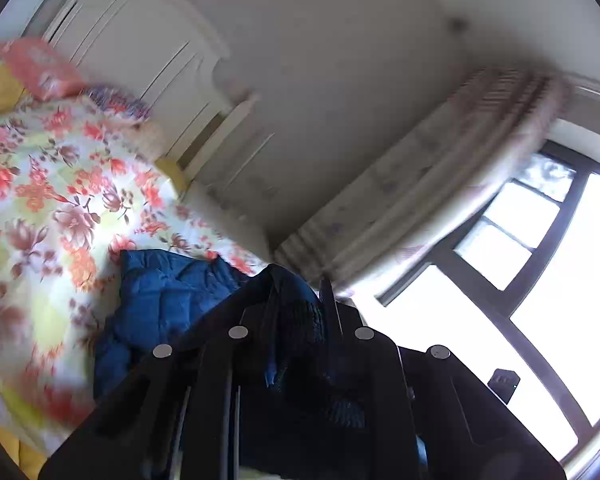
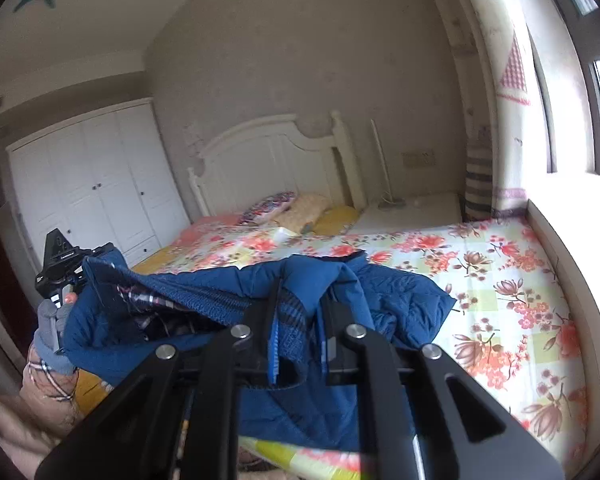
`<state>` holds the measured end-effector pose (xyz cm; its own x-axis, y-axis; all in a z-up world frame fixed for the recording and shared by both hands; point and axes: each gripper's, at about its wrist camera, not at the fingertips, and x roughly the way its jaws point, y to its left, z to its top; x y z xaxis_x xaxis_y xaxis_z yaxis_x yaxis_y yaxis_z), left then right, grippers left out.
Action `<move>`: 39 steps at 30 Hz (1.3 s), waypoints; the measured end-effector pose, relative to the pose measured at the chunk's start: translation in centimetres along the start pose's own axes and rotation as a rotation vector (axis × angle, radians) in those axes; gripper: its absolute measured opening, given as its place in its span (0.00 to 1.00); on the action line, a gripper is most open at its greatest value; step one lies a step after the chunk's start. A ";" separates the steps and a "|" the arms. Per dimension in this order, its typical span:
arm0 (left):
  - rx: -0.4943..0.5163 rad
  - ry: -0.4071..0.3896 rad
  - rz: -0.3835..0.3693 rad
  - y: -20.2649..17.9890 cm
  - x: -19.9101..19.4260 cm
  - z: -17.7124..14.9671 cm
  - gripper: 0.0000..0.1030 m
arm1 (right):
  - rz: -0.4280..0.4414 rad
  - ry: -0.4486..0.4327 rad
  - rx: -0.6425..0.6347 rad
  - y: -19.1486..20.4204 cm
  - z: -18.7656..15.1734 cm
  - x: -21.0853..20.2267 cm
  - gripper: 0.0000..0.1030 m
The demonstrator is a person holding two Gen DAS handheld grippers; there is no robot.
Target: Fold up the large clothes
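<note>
Blue quilted jacket (image 2: 396, 300), hanging above the floral bedspread (image 2: 500, 280) and stretched between two grippers: the right gripper (image 2: 300, 312), tilted slightly downward, has its jaws closed on the ribbed hem, while the left gripper (image 2: 70, 264), held in a grey-gloved hand (image 2: 50, 332), is closed on the far edge. Left wrist view, blurred: left gripper closed on dark fabric before a bright window (image 1: 540, 260) and curtain (image 1: 440, 184). White headboard (image 2: 272, 160), wardrobe (image 2: 88, 184) and pillows (image 2: 300, 210) lie beyond.

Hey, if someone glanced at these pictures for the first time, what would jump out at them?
A blue quilted jacket, pinched in both grippers' fingers and hanging over the bed. Beneath it, a bright floral bedspread fills the right side of the right wrist view. Behind stands a white headboard.
</note>
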<state>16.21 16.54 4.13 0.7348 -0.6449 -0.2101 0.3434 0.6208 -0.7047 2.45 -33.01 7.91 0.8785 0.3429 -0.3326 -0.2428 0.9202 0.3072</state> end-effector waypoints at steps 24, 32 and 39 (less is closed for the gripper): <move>0.263 0.588 0.241 13.1 22.3 3.9 0.22 | -0.122 0.511 -0.052 -12.2 -0.8 26.7 0.73; 0.379 0.652 0.251 12.2 25.0 3.2 0.78 | -0.145 0.526 -0.143 -11.2 -1.3 27.5 0.73; 0.484 0.667 0.258 11.0 27.8 2.9 0.75 | -0.141 0.518 -0.126 -11.6 -1.3 27.8 0.74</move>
<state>42.13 6.75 -7.52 0.3791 -0.4900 -0.7849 0.5361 0.8077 -0.2453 29.16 -33.86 -6.03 0.5965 0.2337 -0.7679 -0.2126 0.9685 0.1296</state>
